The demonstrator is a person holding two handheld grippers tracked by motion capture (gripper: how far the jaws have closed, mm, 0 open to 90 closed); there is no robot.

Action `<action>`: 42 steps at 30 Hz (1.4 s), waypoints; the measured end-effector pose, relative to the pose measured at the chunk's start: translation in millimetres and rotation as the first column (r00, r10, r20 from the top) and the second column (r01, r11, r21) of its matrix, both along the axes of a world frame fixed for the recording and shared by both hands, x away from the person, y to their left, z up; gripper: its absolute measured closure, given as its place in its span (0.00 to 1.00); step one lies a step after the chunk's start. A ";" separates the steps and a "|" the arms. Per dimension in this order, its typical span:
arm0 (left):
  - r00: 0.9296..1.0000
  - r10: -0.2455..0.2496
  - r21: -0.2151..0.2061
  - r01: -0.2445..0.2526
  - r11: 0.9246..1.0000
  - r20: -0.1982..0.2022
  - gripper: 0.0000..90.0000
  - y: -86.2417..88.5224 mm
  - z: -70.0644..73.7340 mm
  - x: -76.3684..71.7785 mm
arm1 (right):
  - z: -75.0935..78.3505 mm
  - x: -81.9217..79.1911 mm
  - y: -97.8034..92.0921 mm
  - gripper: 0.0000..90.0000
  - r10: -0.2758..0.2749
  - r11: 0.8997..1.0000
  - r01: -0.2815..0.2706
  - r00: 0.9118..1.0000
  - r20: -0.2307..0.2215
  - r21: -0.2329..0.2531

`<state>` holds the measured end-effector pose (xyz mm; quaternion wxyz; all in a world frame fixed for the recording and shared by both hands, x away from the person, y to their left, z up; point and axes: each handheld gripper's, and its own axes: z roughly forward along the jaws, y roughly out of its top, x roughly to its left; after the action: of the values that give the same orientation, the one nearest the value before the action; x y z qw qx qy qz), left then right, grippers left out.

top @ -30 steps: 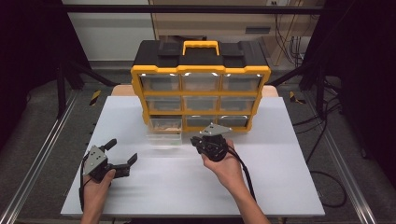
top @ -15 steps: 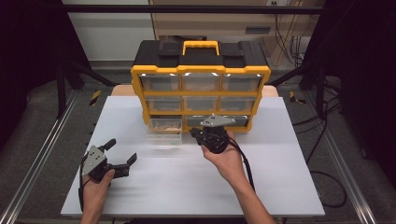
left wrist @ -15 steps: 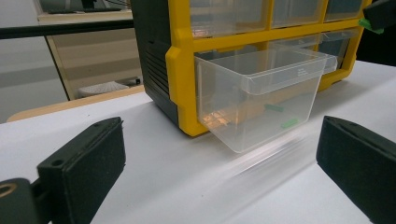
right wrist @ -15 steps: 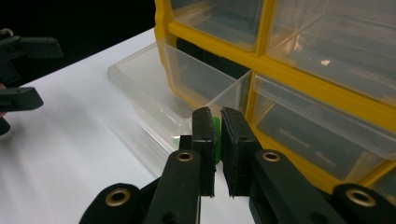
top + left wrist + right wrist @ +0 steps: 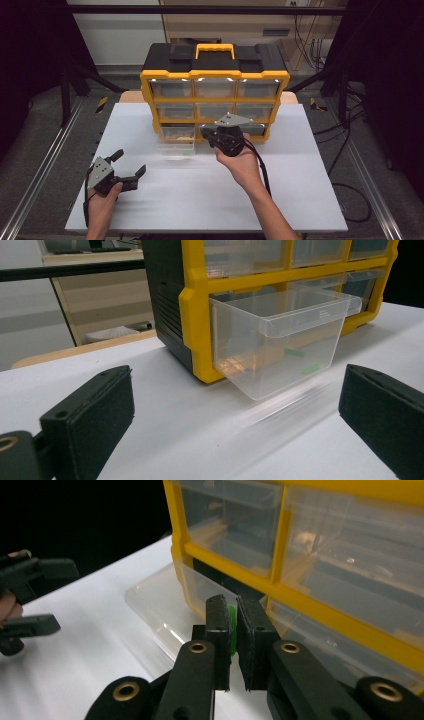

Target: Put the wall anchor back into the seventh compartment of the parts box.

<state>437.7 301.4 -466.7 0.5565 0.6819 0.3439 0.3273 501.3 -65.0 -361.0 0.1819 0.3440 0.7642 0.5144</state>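
Risk sits mostly with the right claw [image 5: 232,630], whose jaws are clamped on a small green piece [image 5: 231,621] just in front of the yellow organizer [image 5: 215,80], close to the pulled-out clear drawer [image 5: 176,141] at the bottom left of the cabinet. Only a sliver of green shows between the pads, so the hold looks thin; a twist or a bump against the yellow frame could let it slip and drop to the white worktop [image 5: 200,195] instead of into the drawer. The drawer hangs far out of its slot, and a nudge from above might tip it or pull it free. The left claw [image 5: 127,167] rests well apart on the worktop, jaws wide and holding nothing.
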 end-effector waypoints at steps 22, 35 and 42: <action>1.000 -0.002 -0.005 0.002 1.000 -0.001 0.01 -0.6 0.4 0.6 | 21.8 23.4 42.0 0.94 0.033 0.999 -0.033 0.999 -0.002 -0.013; 1.000 -0.017 0.003 0.017 1.000 -0.004 0.01 -4.6 -0.1 0.6 | 22.5 32.9 54.8 0.94 0.031 0.999 -0.032 0.999 -0.021 -0.013; 1.000 -0.025 0.003 0.026 1.000 -0.015 0.01 -6.7 -2.3 1.2 | 25.8 36.8 59.3 0.94 0.037 0.999 -0.038 0.999 -0.026 -0.022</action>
<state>438.9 294.7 -469.0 0.5571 0.6894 0.3388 0.3156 538.1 -5.7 -335.2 0.1663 0.3340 0.7786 0.5046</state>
